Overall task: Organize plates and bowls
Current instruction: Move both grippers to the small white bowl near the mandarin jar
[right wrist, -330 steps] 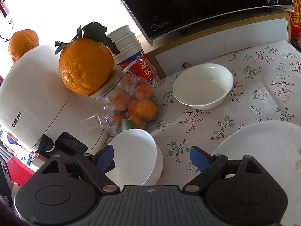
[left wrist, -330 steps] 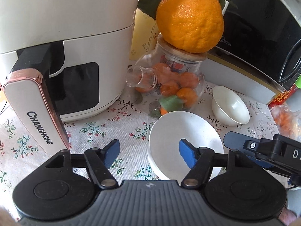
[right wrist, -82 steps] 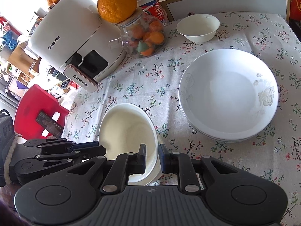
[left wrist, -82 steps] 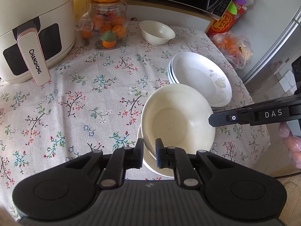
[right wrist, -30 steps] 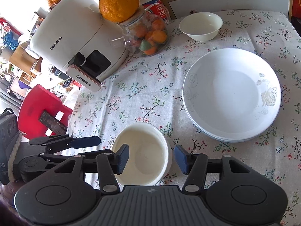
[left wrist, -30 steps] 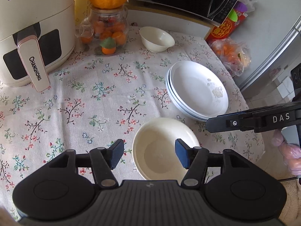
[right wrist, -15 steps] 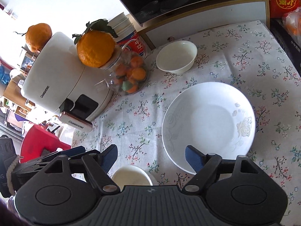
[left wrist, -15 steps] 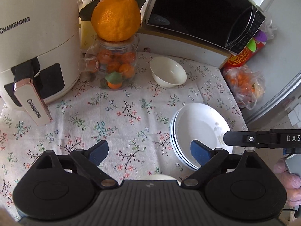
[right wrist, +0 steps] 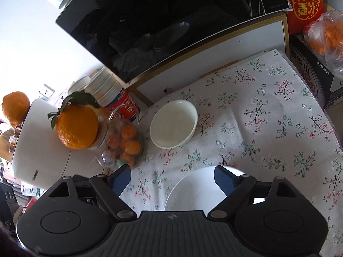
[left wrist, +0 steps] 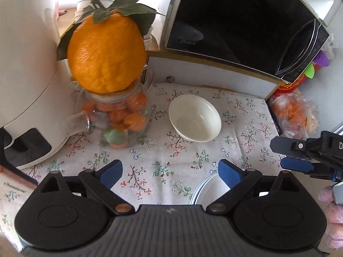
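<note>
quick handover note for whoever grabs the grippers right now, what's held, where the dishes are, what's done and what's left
Left gripper: open, nothing between its fingers.
Right gripper: jaws opening, also holding nothing.
Small cream bowl: alone on the flowered tablecloth, beside the glass jar of small oranges, below the microwave. Neither gripper touches it.
White plates: stacked at the near edge, partly hidden under the grippers.
Done: plates are stacked.
Left: likely fetch the small bowl and put it with the other dishes; mind the big orange balanced on the jar.

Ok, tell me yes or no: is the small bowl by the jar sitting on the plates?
No. The bowl stands alone on the tablecloth beside the jar, well apart from the plates.
</note>
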Tool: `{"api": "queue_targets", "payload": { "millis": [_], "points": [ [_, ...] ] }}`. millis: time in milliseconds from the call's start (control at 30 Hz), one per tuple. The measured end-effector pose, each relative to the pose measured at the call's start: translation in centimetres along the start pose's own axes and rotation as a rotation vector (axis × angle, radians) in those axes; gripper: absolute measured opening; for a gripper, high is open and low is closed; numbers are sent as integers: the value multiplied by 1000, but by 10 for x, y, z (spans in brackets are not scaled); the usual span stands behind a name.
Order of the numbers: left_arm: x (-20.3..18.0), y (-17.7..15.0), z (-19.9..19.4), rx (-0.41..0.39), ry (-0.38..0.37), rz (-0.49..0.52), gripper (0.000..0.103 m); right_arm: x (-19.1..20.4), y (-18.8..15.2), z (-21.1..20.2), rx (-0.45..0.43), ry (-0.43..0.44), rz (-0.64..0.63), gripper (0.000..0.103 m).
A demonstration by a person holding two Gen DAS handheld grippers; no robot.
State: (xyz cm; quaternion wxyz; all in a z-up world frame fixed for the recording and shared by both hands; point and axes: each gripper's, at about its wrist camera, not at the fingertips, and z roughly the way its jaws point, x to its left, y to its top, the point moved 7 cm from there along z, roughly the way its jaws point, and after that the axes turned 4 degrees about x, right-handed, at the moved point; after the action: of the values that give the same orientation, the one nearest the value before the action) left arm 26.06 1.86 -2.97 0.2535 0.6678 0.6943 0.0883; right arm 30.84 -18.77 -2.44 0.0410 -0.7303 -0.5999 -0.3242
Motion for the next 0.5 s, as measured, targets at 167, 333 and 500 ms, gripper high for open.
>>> {"api": "queue_targets", "payload": {
  "millis": [167,333,500],
  "points": [
    [-8,13,28,-25,-28,-24,96,-17,19,33,-12,19,81,83],
    [-9,20,67,-19,-62,-83,89,-39,30,68,-7,48,171,83],
    [-10,19,102,24,-128,-154,63,-51,40,94,-29,67,208,79]
  ]
}}
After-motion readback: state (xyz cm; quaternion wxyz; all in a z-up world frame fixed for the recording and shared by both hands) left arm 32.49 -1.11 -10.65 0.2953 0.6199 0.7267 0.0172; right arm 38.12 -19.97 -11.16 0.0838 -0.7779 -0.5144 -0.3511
